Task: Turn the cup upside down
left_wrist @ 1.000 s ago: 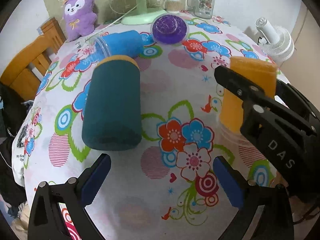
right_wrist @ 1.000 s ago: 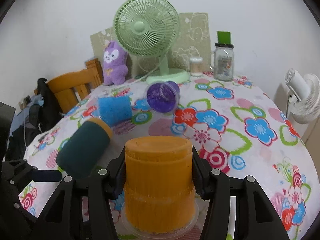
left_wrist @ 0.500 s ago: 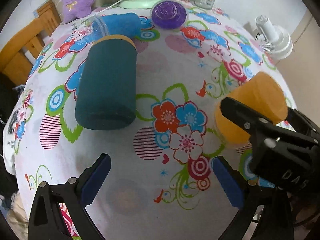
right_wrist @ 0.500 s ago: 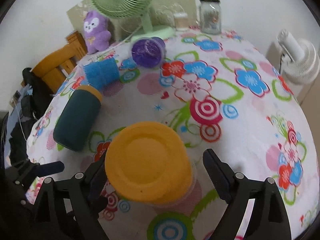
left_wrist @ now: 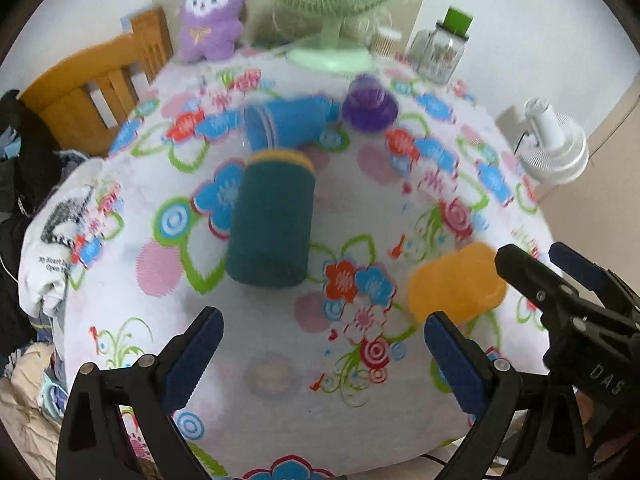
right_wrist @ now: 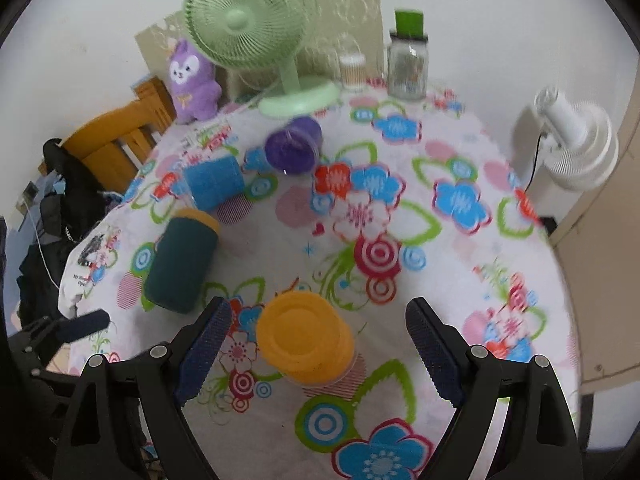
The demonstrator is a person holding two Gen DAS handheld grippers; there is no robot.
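Table [right_wrist: 472, 292] w/ floral cloth fills both views. Wooden chair [right_wrist: 116, 136] at far left, dark clothes draped by it. Green fan [right_wrist: 256, 28] stands at far edge, centre; white fan [right_wrist: 576, 148] off table's right side. Purple plush [right_wrist: 192, 80] sits left of green fan, against wall. Glass jar [right_wrist: 408, 64] w/ green-topped lid right of green fan's base; small container [right_wrist: 352, 68] between them.

Right gripper [right_wrist: 316, 344] near edge of table, jaws wide, holding nothing. Left gripper [left_wrist: 320, 356] also wide, nothing between its blue pads [left_wrist: 196, 352]; it hangs over bare cloth near the table's near edge. In left wrist view right gripper [left_wrist: 560, 280] shows at right, just beside orange cup.

Teal cup [right_wrist: 180, 256] lies on its side, left of centre, yellow rim pointing far. Blue cup [right_wrist: 214, 182] on its side just beyond it; in left wrist view the two look close, contact unclear (blurred). Purple cup [right_wrist: 296, 148] on its side, right of blue cup, near green fan's base, open end toward camera.

Orange cup [right_wrist: 304, 340] stands upside down on cloth, flat base up, clear rim down, between right gripper's fingers [right_wrist: 204, 344] but apart from both. In left wrist view orange cup [left_wrist: 456, 284] sits right of teal cup [left_wrist: 272, 220], well apart.
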